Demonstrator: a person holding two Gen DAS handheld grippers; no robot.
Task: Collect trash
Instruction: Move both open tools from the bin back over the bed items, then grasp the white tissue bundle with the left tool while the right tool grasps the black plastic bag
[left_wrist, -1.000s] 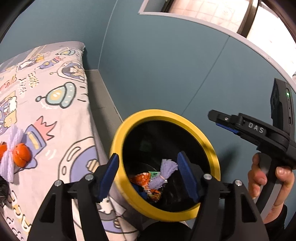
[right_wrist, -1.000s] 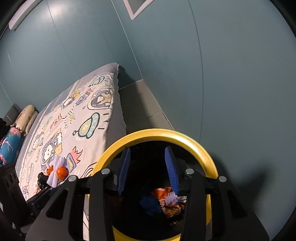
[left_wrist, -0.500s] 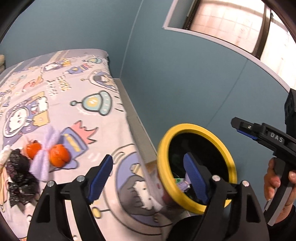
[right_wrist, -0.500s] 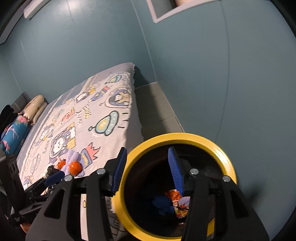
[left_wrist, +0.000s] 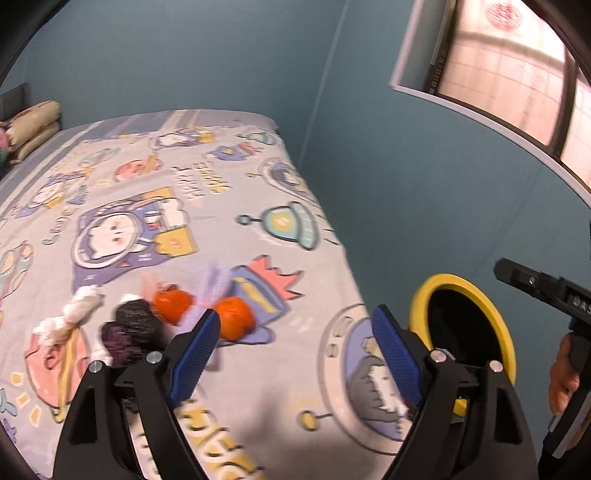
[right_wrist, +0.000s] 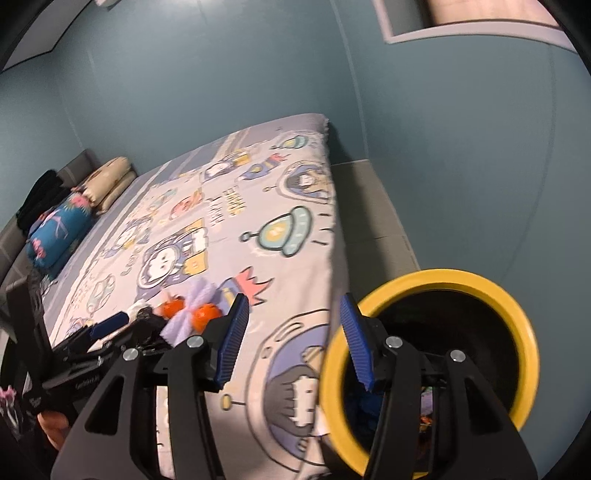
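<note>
Two hand-held grippers hang over the near edge of the bed, each empty: the left gripper (left_wrist: 295, 343) has its ribbed blue pads spread wide and widening, nothing between them, and the right gripper (right_wrist: 291, 336) stands about half apart, also bare. Just beyond the left pads lies the remaining trash, a loose cluster on the printed bedsheet (left_wrist: 155, 206): two glossy orange lumps (left_wrist: 207, 314) bound by a fluffy lilac tuft (left_wrist: 218, 280), a crinkled black-and-purple scrap (left_wrist: 129, 328), and a soft white twist (left_wrist: 70, 314) at the left end. These pieces touch or overlap, so a grasp aimed at one could drag its neighbours or pinch a fold of the soft sheet; the smooth round lumps may also squirt from flat pads if caught off-centre. To the right, beside the mattress edge and below its level, stands the trash bin (right_wrist: 517, 314), a dark cylinder with a thick, smooth yellow rim, coloured scraps already inside. Its mouth sits close to the bed, so a release made short of the rim would likely land on sheet or floor. Farther off, folded pillows (right_wrist: 107, 181) rest by the matte teal wall (left_wrist: 184, 55).
</note>
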